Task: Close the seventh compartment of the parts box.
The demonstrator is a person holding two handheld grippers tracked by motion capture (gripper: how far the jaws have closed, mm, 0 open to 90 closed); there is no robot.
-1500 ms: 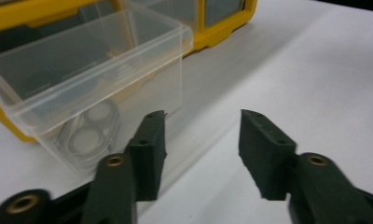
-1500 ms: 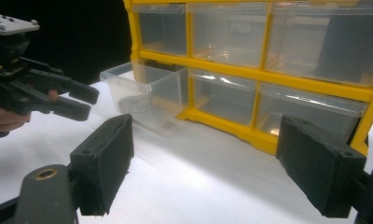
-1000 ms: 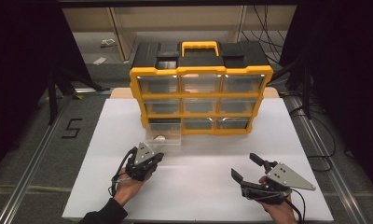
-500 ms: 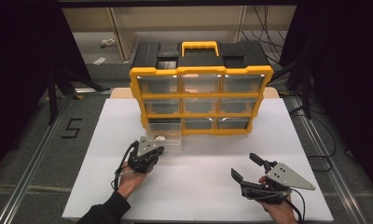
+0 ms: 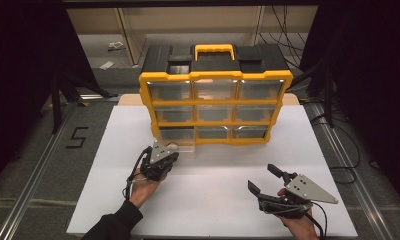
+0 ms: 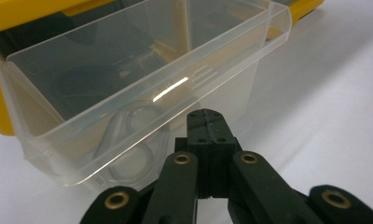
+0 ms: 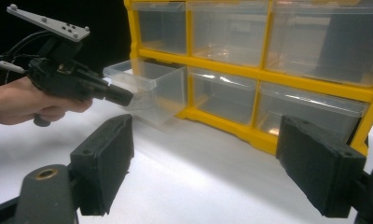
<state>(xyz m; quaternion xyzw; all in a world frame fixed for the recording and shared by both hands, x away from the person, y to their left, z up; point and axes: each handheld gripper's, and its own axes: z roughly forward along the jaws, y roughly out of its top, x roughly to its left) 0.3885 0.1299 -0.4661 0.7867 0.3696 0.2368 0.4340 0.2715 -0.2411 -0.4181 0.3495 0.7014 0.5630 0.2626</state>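
Observation:
A yellow-framed organizer (image 5: 215, 107) with clear drawers stands at the back of the white board. Its bottom-left drawer (image 5: 180, 146) is pulled out toward me. In the left gripper view this clear drawer (image 6: 128, 84) lies just ahead, divided inside. My left gripper (image 6: 207, 122) is shut with nothing between its jaws, and its tip is at the drawer's front wall; I cannot tell whether it touches. In the high view the left gripper (image 5: 172, 156) points at the drawer. My right gripper (image 5: 261, 177) rests low at the front right, open and empty. In the right gripper view its wide jaws (image 7: 212, 163) face the organizer (image 7: 268, 88), with the left gripper (image 7: 124, 95) at the drawer (image 7: 152, 88).
The white board (image 5: 213, 210) covers the table, with bare room between the two hands. A black-and-yellow handle (image 5: 215, 50) tops the organizer. Rails run along both sides of the board, and a "5" mark (image 5: 77, 137) lies on the grey surface to the left.
My left hand has moved a little forward, bringing the shut gripper up to the drawer's front. The right gripper has stayed in place.

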